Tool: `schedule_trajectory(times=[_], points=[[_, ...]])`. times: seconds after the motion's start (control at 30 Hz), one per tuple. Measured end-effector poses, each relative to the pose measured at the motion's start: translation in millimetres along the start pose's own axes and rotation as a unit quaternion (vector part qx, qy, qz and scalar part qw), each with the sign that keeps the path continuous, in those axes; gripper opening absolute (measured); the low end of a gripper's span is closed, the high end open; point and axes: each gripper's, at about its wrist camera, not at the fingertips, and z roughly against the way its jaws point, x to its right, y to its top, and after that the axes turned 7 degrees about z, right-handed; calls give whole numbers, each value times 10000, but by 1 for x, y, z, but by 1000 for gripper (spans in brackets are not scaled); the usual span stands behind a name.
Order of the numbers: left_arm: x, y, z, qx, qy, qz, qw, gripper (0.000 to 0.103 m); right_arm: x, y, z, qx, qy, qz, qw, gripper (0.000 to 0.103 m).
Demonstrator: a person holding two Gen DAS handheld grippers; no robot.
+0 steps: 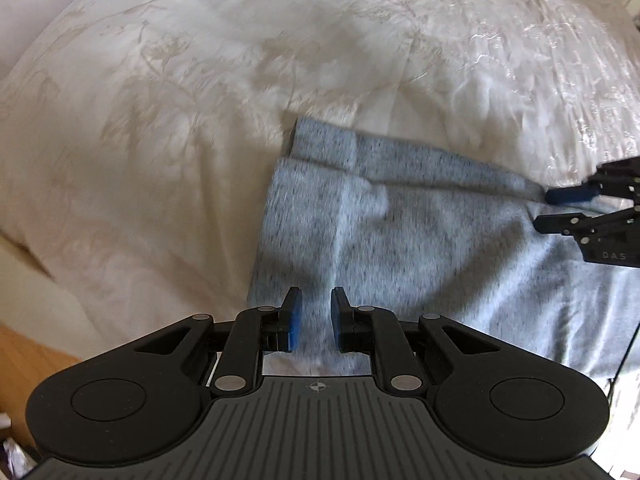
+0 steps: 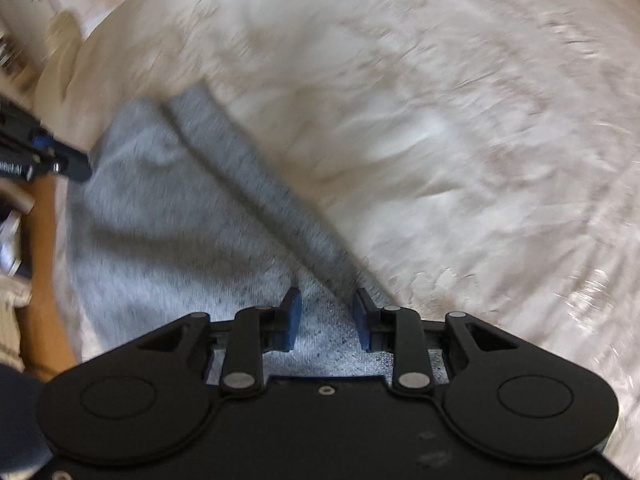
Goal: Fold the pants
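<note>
Both hand-held grippers — left (image 1: 315,316), right (image 2: 328,318) — gape over grey pants (image 1: 400,240).

Cream floral bedspread (image 1: 192,128) — glossy in daylight — beside wooden floor (image 1: 28,356).

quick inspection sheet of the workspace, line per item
surface: white patterned bedspread, wrinkled
job's things: grey pants lying partly folded on the bedspread, darker band along one edge
clutter: nothing seen on the bedspread
grippers: left gripper open over the pants; right gripper open at the band's edge
cables: thin dark cable at the pants' right edge
surroundings: wooden floor beside the bed; both views blurred
</note>
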Motion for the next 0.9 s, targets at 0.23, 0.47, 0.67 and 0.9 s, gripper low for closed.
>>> schedule_trajectory(times=[0.23, 0.47, 0.67, 0.9], points=[[9, -16, 7, 10, 177, 347, 9992, 15, 4, 1, -10, -156, 487, 381, 9980, 4], [34, -18, 15, 290, 127, 152, 9994, 15, 6, 0, 34, 460, -58, 246, 9986, 3], [55, 0, 11, 369, 83, -174, 9991, 15, 23, -4, 16, 238, -485, -148, 9984, 2], [51, -2, 11, 498, 398, -148, 9979, 16, -5, 31, 30, 789, 453, 342, 9953, 16]])
